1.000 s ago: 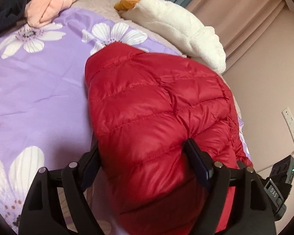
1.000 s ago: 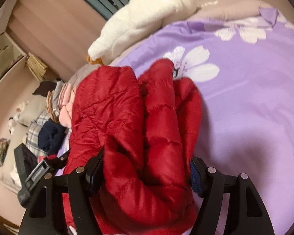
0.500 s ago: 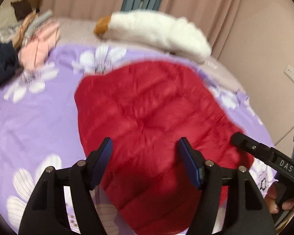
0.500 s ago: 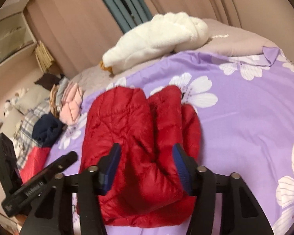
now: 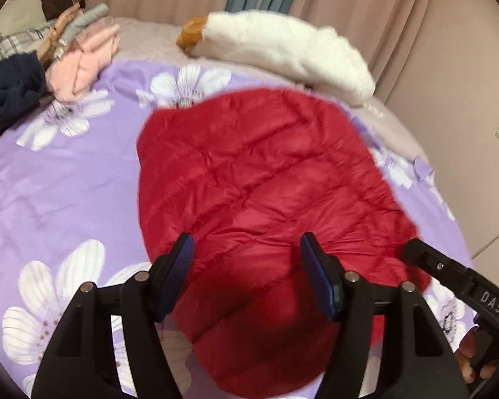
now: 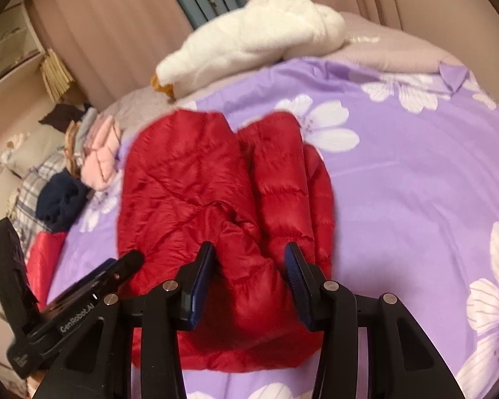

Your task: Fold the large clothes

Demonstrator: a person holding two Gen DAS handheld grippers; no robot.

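My red puffer jacket (image 5: 266,193) lies folded mid-bed (image 5: 60,193); left gripper (image 5: 246,266) closing on nothing, right gripper (image 6: 249,266) open, both empty.

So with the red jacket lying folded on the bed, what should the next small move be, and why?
Probably lift both grippers clear. The red jacket lies folded on the purple sheet, and the left gripper and right gripper hover over it with nothing clamped.

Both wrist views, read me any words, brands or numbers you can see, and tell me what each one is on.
"DAS": white letters on the right claw, on its black body at the right edge of the left wrist view.
"GenRobot.AI": on the black side of the left claw, seen in the right wrist view.
Nothing else carries readable text.
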